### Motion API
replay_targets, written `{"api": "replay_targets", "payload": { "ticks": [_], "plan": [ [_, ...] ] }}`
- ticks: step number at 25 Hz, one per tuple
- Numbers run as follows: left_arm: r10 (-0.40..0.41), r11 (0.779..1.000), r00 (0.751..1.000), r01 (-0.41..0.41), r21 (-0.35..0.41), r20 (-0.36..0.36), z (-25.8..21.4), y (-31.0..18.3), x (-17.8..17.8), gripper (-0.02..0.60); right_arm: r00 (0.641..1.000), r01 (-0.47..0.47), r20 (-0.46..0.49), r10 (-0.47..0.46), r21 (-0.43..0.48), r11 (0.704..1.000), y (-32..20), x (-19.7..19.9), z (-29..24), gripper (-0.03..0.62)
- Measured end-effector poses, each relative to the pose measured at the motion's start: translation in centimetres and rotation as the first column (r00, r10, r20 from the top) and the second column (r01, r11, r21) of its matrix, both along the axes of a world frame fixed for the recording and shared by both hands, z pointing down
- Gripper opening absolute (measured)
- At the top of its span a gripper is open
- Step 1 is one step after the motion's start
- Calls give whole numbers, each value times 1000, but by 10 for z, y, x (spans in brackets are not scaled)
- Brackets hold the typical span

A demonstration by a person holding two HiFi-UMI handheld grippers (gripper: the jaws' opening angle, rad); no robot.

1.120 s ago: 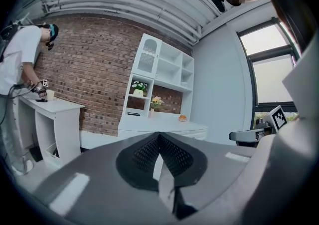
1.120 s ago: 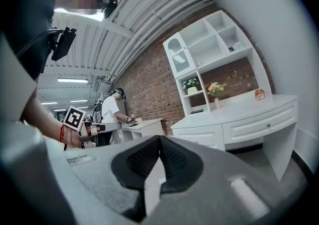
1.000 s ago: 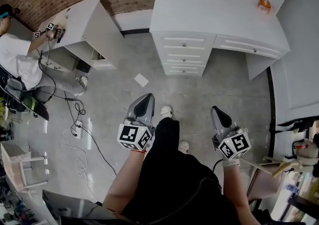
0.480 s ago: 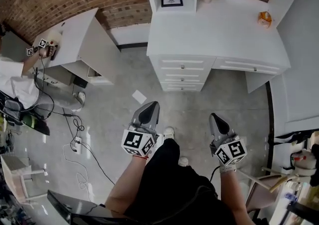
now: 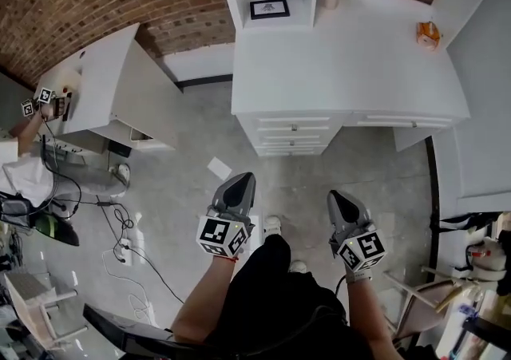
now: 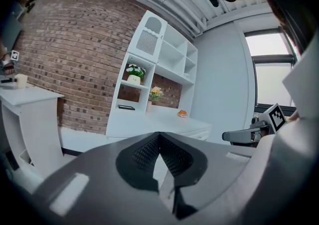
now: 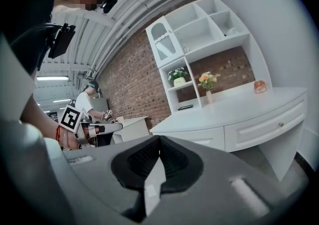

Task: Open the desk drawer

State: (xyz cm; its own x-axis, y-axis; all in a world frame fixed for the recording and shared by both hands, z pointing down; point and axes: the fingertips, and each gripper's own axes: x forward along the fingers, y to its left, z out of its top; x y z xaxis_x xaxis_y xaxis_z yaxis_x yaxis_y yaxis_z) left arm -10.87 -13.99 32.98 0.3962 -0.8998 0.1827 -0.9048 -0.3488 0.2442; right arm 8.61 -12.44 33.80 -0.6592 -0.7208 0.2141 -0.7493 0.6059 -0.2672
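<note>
Left gripper [image 5: 237, 187] and right gripper [image 5: 343, 205] are hanging pressed shut and empty at lower centre, probably merely carried, with the desk [image 5: 343, 55] and its closed drawers [image 5: 291, 121] sitting well apart at upper centre.

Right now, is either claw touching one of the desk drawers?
No, the left claw and the right claw are both held over the floor, well short of the closed desk drawers.
</note>
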Motion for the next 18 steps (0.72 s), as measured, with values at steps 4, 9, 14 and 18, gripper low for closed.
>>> {"api": "replay_targets", "payload": {
  "ticks": [4,9,14,18],
  "plan": [
    [48,999,999,-48,-11,-13,10,-28,-1,2,1000,-28,-7,28,-17,999,-22,-14,7,2],
    [114,993,993,-115,-31,-31,25,-48,5,2,999,-53,-15,53,-34,998,-42,-28,23,2],
    [146,988,988,-148,-39,-48,46,-62,8,2,998,-61,-16,60,-45,997,-56,-38,42,2],
    [132,990,989,-135,-46,-64,71,-67,7,2,999,-49,-12,48,-33,998,-65,-47,55,2]
  ]
}}
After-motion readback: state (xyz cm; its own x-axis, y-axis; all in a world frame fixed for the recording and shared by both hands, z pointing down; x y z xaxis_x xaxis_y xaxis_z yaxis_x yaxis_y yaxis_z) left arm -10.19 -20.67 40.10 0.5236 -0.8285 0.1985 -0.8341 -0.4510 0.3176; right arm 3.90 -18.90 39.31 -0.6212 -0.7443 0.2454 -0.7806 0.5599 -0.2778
